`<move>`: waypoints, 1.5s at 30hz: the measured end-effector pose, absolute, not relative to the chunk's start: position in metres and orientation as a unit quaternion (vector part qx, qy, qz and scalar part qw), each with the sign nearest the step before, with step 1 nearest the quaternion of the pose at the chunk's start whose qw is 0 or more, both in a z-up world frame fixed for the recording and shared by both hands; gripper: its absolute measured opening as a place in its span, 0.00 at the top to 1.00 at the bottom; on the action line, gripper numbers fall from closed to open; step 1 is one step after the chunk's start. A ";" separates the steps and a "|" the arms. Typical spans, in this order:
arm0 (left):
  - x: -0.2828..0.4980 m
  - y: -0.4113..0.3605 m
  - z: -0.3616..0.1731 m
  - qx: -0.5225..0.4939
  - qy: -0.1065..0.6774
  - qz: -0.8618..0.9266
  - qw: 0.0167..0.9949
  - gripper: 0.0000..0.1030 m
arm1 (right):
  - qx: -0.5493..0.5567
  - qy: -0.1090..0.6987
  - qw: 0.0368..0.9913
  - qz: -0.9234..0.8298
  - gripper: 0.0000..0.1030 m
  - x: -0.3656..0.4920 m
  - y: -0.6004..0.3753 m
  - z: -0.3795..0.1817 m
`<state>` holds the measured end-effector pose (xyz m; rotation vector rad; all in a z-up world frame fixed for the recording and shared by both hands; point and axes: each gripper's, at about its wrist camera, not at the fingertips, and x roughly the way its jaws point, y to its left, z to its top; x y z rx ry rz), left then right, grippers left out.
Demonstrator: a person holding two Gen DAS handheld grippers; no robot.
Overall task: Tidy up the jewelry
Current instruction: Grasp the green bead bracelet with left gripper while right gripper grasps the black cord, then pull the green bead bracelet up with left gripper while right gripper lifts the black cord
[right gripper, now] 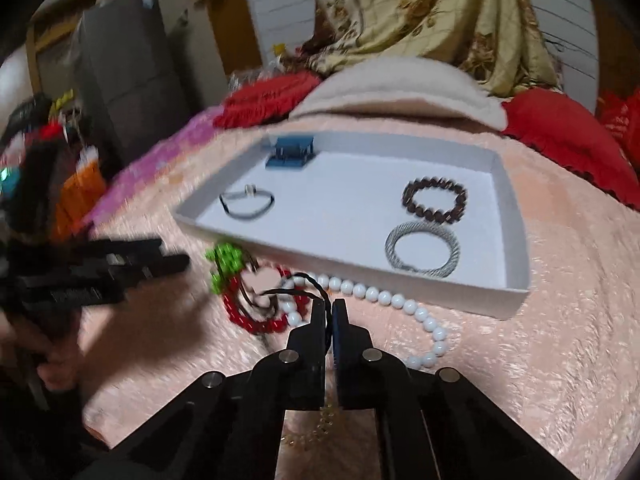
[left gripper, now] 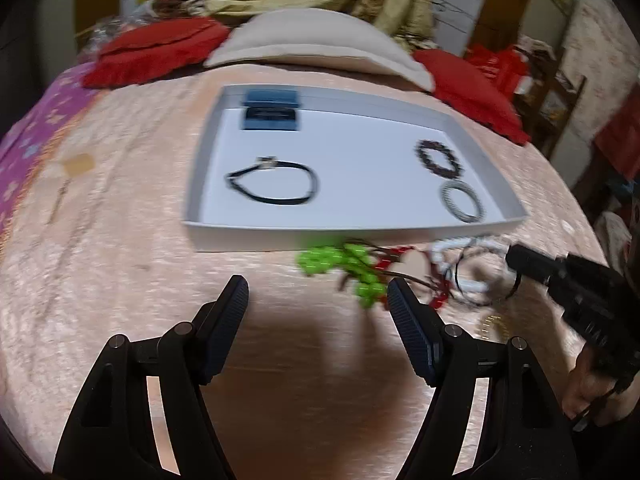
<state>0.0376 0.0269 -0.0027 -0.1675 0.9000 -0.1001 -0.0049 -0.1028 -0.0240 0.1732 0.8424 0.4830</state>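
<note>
A white tray lies on the pink bedspread. It holds a black cord bracelet, a brown bead bracelet, a silver twisted bangle and a blue box. In front of the tray is a tangled heap: green beads, red beads, a white pearl necklace and a dark braided cord. My right gripper is shut on that dark cord. My left gripper stands open above the bedspread, left of the heap, nothing between its fingers.
A thin gold chain lies under my right gripper. A beige pillow and red cushions sit beyond the tray. A purple cloth covers the bed's left edge. Furniture and clutter stand to the right.
</note>
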 end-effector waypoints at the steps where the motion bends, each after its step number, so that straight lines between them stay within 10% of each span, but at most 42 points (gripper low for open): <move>1: 0.038 0.023 -0.002 -0.078 0.432 -0.052 0.897 0.30 | 0.089 0.400 0.884 0.224 0.97 -0.008 -0.107 -0.019; 11: 0.058 0.007 -0.006 -0.113 0.426 -0.071 0.895 0.43 | 0.125 0.418 0.880 0.187 0.97 -0.016 -0.132 -0.017; 21: 0.065 0.017 -0.017 -0.141 0.440 -0.059 0.885 0.92 | 0.130 0.415 0.880 0.194 0.97 -0.020 -0.135 -0.013; 42: 0.053 0.037 0.007 -0.147 0.421 -0.051 0.894 0.98 | 0.127 0.416 0.885 0.167 0.97 -0.019 -0.137 -0.009; 45: 0.055 0.035 -0.003 -0.157 0.436 -0.058 0.884 0.85 | 0.126 0.416 0.885 0.168 0.97 -0.019 -0.136 -0.010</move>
